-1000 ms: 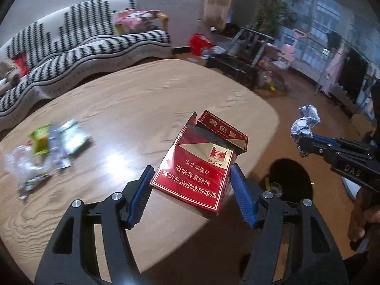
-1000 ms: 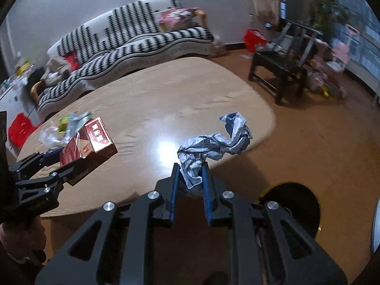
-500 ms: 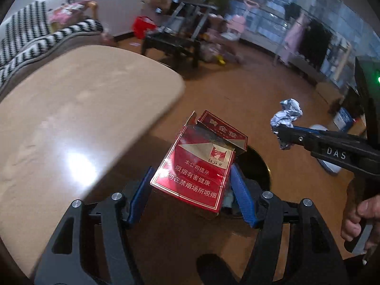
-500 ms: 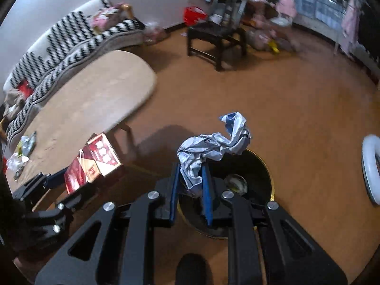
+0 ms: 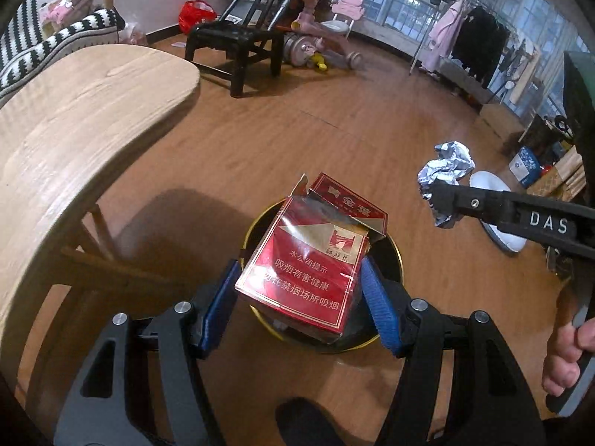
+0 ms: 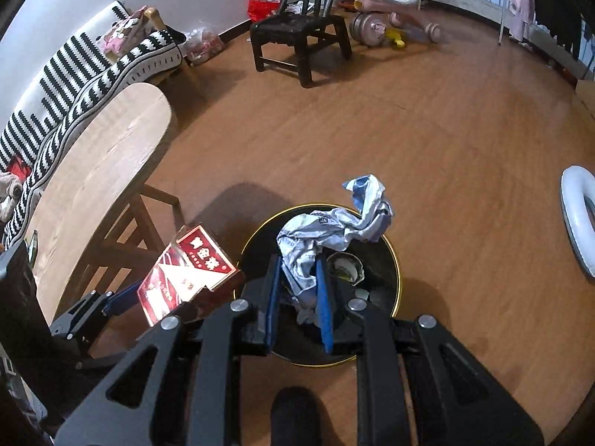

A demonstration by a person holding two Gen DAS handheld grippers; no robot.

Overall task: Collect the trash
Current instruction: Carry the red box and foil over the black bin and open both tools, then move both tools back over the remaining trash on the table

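Note:
My left gripper (image 5: 299, 290) is shut on a red cigarette pack (image 5: 308, 260) with its lid torn open, held above a round black trash bin with a gold rim (image 5: 394, 256) on the floor. My right gripper (image 6: 299, 290) is shut on a crumpled white and blue wrapper (image 6: 334, 226), held above the same bin (image 6: 390, 256). The pack also shows in the right wrist view (image 6: 186, 275), at the bin's left edge. The wrapper shows in the left wrist view (image 5: 444, 171), to the right of the bin. Some trash lies inside the bin.
A light wooden table (image 5: 67, 126) stands to the left, its legs near the bin. A black chair (image 6: 297, 37), a pink tricycle (image 6: 390, 11) and a striped sofa (image 6: 74, 85) stand further off. A white ring (image 6: 574, 215) lies on the floor at right.
Both grippers have swung away from the table and come over the bin on the floor, each still holding its piece of trash.

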